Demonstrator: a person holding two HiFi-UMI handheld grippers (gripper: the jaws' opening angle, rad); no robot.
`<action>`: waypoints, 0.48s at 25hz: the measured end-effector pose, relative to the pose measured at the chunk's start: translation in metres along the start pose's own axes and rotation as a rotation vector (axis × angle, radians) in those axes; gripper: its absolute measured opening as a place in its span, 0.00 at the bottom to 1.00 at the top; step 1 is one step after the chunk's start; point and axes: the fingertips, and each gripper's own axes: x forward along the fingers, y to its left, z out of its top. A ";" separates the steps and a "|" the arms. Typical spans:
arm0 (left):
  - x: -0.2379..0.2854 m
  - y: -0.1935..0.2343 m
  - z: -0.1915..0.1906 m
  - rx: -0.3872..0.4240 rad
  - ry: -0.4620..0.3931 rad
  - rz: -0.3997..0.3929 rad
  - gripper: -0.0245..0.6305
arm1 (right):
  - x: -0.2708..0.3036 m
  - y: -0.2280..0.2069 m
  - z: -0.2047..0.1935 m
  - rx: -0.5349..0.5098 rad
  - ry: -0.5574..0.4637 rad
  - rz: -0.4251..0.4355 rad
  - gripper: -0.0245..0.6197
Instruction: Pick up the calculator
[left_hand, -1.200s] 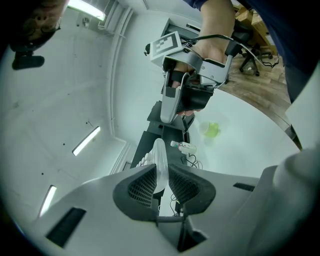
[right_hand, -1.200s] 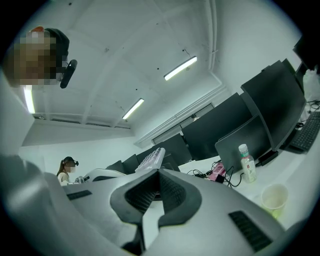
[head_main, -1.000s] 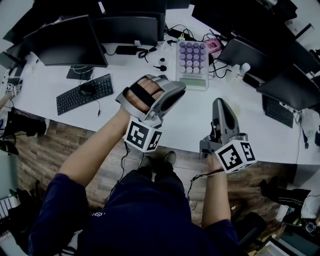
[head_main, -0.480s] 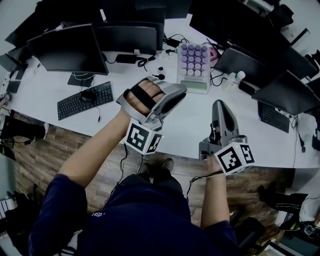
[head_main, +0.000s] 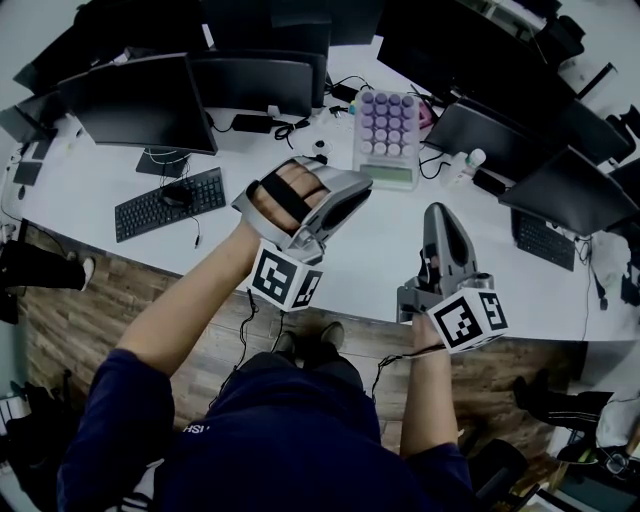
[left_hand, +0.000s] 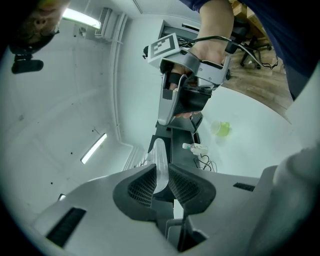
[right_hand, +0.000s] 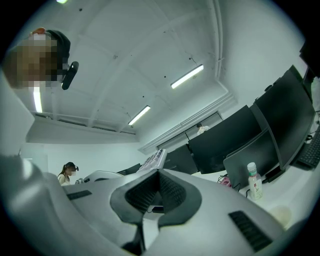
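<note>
Head view: left gripper (head_main: 364, 181), rolled on its side, is clamping the near-left corner of the calculator (head_main: 388, 125), which is apparently hanging above the white table (head_main: 90, 185). Right gripper (head_main: 438, 210) is hovering apart from it. Left gripper view: pads are pinching only the thin edge. That is a shallow bite, so lifting level and slowly seems wise. Right gripper view: jaws are sitting together, empty. Monitors (head_main: 140, 100), keyboard (head_main: 168, 195) are crowding the desk, with strip lights (right_hand: 187, 76) glowing overhead.
</note>
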 end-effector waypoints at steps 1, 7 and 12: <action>0.000 0.000 0.000 0.001 0.000 0.001 0.18 | 0.000 0.000 0.000 -0.001 0.000 0.000 0.05; 0.000 0.002 0.001 0.005 0.000 0.002 0.18 | -0.001 0.001 0.002 -0.002 0.000 0.003 0.05; 0.000 0.002 0.003 0.007 -0.003 0.003 0.18 | -0.001 0.003 0.003 -0.006 -0.003 0.004 0.05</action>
